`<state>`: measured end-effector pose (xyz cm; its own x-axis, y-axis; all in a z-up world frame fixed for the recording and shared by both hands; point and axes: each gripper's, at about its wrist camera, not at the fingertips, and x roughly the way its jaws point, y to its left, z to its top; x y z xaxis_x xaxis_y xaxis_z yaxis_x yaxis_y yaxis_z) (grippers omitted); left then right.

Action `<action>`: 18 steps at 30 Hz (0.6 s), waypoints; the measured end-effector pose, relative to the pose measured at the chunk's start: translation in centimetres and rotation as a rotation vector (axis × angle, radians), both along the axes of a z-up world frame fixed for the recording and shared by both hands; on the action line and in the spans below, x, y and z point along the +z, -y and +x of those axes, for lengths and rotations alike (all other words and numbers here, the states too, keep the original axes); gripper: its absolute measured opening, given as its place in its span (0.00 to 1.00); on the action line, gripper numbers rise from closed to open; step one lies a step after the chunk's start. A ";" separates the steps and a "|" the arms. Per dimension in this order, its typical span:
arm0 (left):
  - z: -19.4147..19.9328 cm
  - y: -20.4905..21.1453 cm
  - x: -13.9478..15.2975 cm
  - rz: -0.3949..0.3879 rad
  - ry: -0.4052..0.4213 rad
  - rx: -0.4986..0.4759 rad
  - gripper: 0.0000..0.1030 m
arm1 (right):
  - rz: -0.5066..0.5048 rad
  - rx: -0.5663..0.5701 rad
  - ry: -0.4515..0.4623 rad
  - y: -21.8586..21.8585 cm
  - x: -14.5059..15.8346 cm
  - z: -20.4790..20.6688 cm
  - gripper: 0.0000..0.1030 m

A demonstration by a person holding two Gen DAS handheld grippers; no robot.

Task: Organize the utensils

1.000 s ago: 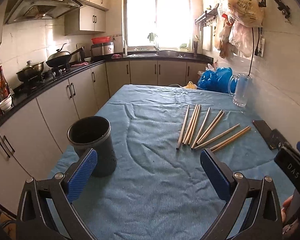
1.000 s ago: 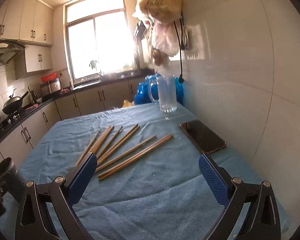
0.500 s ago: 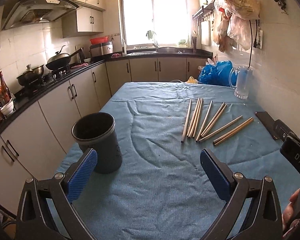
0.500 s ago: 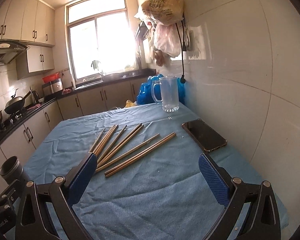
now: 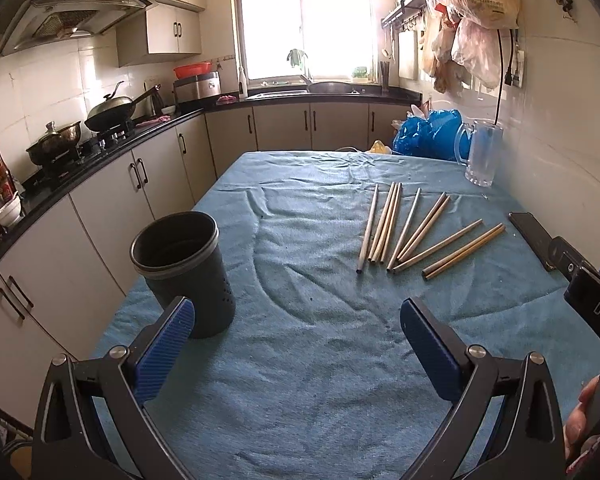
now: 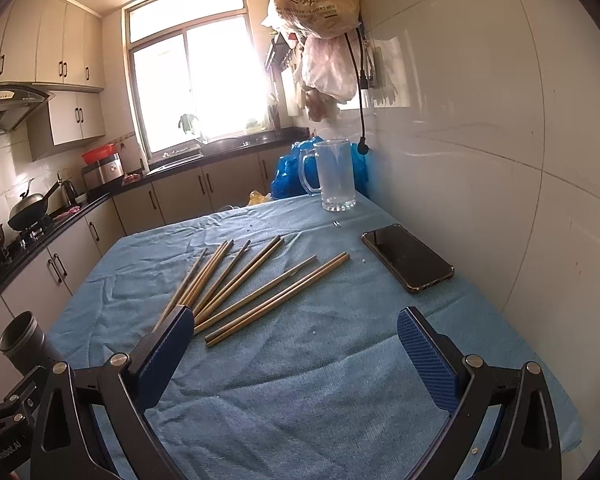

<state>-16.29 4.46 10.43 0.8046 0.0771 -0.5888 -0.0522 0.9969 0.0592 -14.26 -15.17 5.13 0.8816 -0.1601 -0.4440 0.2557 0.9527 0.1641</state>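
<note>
Now closer to the job, both grippers have edged forward over the blue-clothed worktop (image 5: 300, 380) in the past second, and nothing on it has been touched. Farthest left of the chopsticks, the dark perforated holder (image 5: 184, 272) stands upright near the worktop's left edge, apparently empty, and it looms larger in the left wrist view than a second ago. The left gripper (image 5: 296, 344) hangs just short of it with its jaws wide apart, gripping nothing. The chopsticks (image 5: 412, 232) lie fanned flat on the cloth, well to the right of the holder, roughly ten of them, their near ends bunched and their far ends spread. In the right wrist view the right gripper (image 6: 296, 344) has closed in on the chopsticks (image 6: 252, 280), its left fingertip now overlapping their near ends in the picture, jaws spread and empty; whether it touches them cannot be told. To the right of the chopsticks lies a black phone (image 6: 408, 258), and beyond them, toward the wall, stands a clear glass mug (image 6: 334, 176). Judged from this, the sorting has not begun: the approach suggests the right gripper will take the first chopstick and carry it across to the holder, and the thin, close-lying sticks may be awkward to single out.
</note>
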 end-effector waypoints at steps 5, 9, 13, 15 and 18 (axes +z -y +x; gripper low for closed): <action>0.3 0.4 -0.5 0.004 -0.018 -0.007 0.99 | 0.016 -0.004 -0.011 0.7 -0.4 0.2 1.00; 0.7 0.8 -0.8 0.011 -0.032 -0.015 0.99 | 0.030 -0.009 -0.020 1.2 -0.8 0.3 1.00; 1.6 0.8 -0.7 0.003 -0.050 -0.023 0.99 | 0.031 -0.007 -0.032 1.7 -1.1 0.4 1.00; 2.5 0.8 -0.1 -0.013 -0.054 -0.028 0.99 | 0.027 0.007 -0.047 2.0 -1.2 0.8 1.00; 4.4 0.8 0.8 -0.048 -0.060 -0.051 0.99 | 0.002 0.045 -0.089 2.5 -1.3 2.1 1.00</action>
<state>-11.88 3.63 11.25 0.7701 0.0077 -0.6379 0.0004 0.9999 0.0126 -12.17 -17.72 3.83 0.8450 -0.1204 -0.5210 0.2262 0.9633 0.1443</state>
